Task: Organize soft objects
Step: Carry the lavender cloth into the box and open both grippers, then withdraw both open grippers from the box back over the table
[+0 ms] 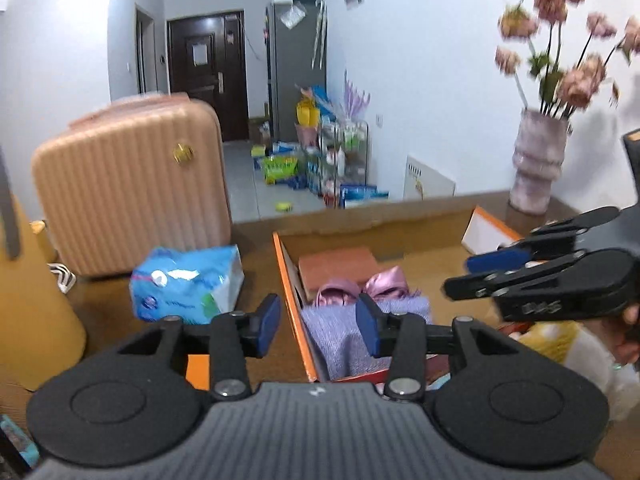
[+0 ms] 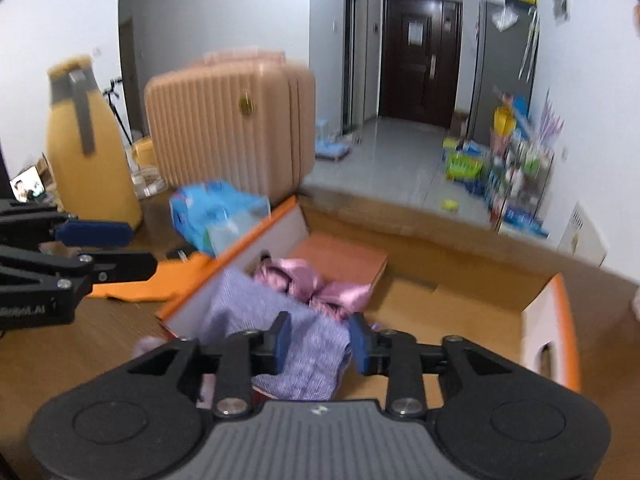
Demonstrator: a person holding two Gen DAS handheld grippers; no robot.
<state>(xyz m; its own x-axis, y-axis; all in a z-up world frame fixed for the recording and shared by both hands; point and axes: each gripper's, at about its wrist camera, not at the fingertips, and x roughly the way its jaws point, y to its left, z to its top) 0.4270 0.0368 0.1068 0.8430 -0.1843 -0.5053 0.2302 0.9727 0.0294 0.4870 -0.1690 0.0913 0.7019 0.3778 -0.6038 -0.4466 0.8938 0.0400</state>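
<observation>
Both hand-held grippers hang above the open orange-edged cardboard box [image 2: 554, 320] on the table [image 1: 264, 256]. Left hand-held gripper [image 1: 318, 326]: jaws partly apart, nothing between them. Right hand-held gripper [image 2: 319, 340]: jaws narrowly apart, empty. The lavender knitted cloth [image 2: 256, 316] lies inside the box, beside the pink satin garment [image 2: 316, 284] and a folded terracotta cloth [image 2: 340, 258].

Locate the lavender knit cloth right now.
Both wrist views: lavender knit cloth lies in the orange-edged box, near end, against its left wall, beside the pink satin piece.
</observation>
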